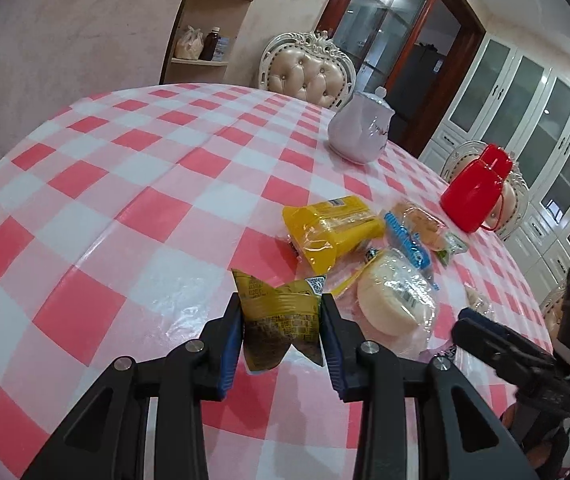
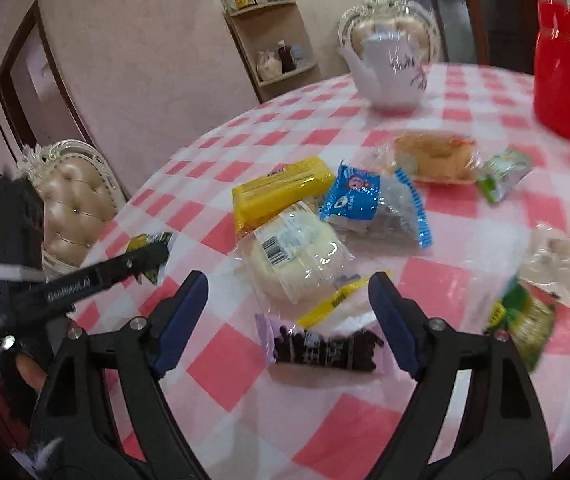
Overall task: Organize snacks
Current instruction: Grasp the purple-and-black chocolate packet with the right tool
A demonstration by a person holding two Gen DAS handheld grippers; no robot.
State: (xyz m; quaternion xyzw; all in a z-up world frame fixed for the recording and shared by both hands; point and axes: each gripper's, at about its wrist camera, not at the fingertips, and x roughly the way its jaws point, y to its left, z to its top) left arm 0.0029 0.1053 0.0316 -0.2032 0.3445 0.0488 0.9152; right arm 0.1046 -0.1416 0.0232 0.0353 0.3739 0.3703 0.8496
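Left gripper pinched on a crinkled green packet above the checked table; right gripper spread wide over a dark bar. Risk: thin wrapper sliding free, dropped short of the snack pile.

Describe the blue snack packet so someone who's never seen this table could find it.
On the pink checked tablecloth, find the snack pile before the white teapot. The blue packet lies right of the yellow packet. It alone is blue with clear, fringed ends.
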